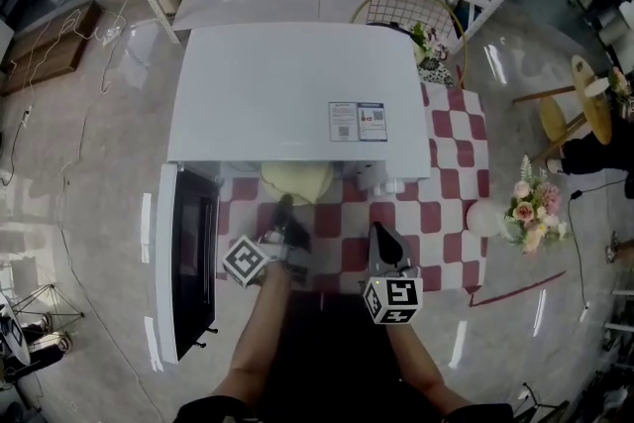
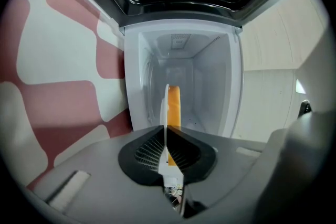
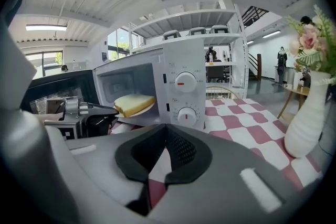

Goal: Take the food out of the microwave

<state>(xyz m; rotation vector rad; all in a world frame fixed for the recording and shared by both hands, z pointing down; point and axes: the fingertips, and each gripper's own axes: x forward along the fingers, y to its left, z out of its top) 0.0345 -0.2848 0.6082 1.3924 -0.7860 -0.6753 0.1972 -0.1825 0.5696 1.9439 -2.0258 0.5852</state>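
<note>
Fingers of the left gripper [image 1: 285, 210] pinch the plate [image 3: 137, 112] rim — food [image 3: 133, 103] sits at the microwave [image 1: 297, 94] mouth, half out. Right gripper [image 1: 382, 239] fingers pressed together, empty (idle alongside). Looks mid-withdrawal; next — pull clear, level, onto bench [image 1: 458, 163].

**Arms forward; left gripper clamped, right gripper empty**

The left forearm [image 1: 256, 337] and right forearm [image 1: 421, 367] are extended forward, side by side. The left gripper [image 1: 284, 210] is held level, its jaws closed on a plate [image 2: 164, 105] rim. The right gripper [image 1: 382, 241] is tilted downward, jaws together, nothing held.
</note>
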